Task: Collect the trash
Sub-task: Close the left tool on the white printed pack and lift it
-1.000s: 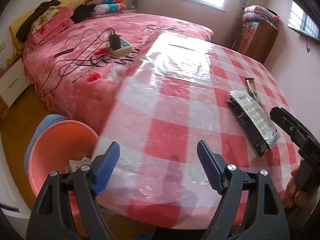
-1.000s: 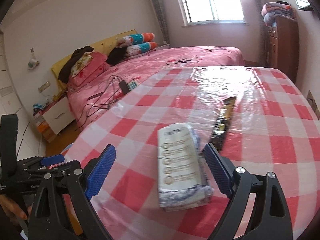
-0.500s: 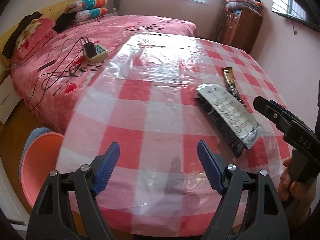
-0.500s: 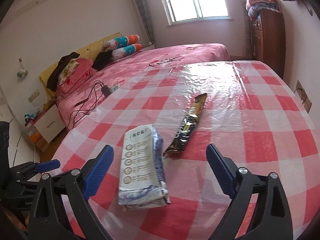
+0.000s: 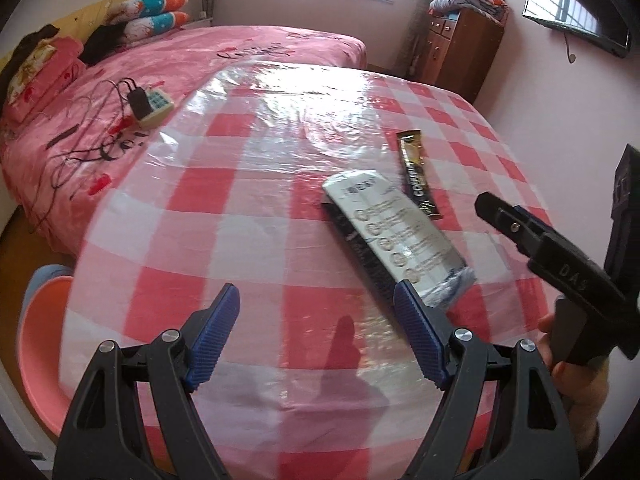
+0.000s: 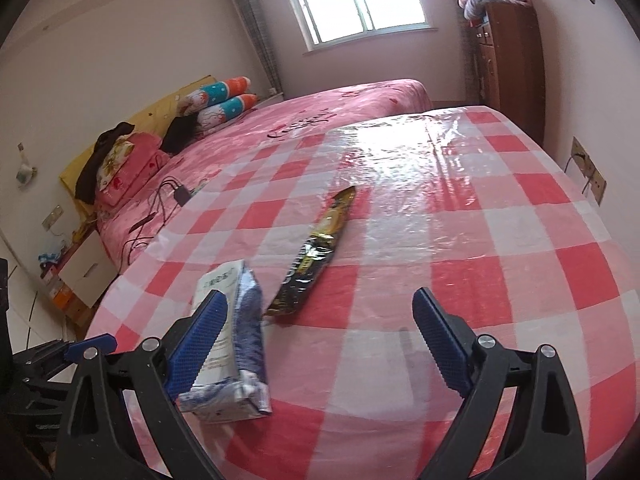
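Though both grippers gape empty, right gripper (image 6: 316,336) nearer: coffee sachet (image 6: 318,248) just ahead, long axis pointing away; left gripper (image 5: 320,328) wide.

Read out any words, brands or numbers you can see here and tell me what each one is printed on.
"DAS": raised letters on the right gripper, seen from the left wrist camera.
"COFFEE", partly legible: on the gold and black sachet.
White packet: a heading and a column of round icons with lines of print, too small and blurred to read.
Bedspread: dark cursive lettering, not legible.
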### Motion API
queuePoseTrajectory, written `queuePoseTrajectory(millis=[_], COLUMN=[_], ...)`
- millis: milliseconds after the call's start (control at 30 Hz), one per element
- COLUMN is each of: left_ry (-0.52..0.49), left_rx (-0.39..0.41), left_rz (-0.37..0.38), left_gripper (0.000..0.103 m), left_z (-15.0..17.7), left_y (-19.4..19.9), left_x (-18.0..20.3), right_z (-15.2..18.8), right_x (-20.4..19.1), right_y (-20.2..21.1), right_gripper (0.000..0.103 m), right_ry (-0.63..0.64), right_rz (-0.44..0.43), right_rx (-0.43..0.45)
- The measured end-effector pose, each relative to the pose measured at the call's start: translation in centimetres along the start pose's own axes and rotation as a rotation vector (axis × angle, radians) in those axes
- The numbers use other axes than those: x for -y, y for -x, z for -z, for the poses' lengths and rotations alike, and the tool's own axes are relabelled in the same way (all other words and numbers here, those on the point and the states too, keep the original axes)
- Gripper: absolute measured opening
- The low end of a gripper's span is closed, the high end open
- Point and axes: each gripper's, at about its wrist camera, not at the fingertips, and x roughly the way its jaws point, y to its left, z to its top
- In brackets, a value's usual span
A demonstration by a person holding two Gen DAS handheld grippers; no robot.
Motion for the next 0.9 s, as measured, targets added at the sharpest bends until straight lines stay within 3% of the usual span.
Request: queuePoseTrajectory(millis=[167, 467, 900], left_ry=[0.039, 0.004, 0.020], left_rx=[-0.023, -0.036, -0.071], left_rz=[0.050, 0.086, 0.051], left_gripper=[0.080, 0.080, 0.080], left_z=[-0.5, -1.6, -3.0], left_y=[-0.8, -2.1, -5.4], left_x=[0.8, 4.2, 5.6], right_z=[-0.2, -0.7, -1.5], right_x=[1.3, 4.0, 6.8], right_y=[-0.1, -0.2, -0.7], right_gripper=[0.093, 0.093, 0.093], right_ry=[-0.034, -0.133, -0.217], right_rz=[0.001, -0.033, -0.083], right_rx=[-0.011, -0.028, -0.052])
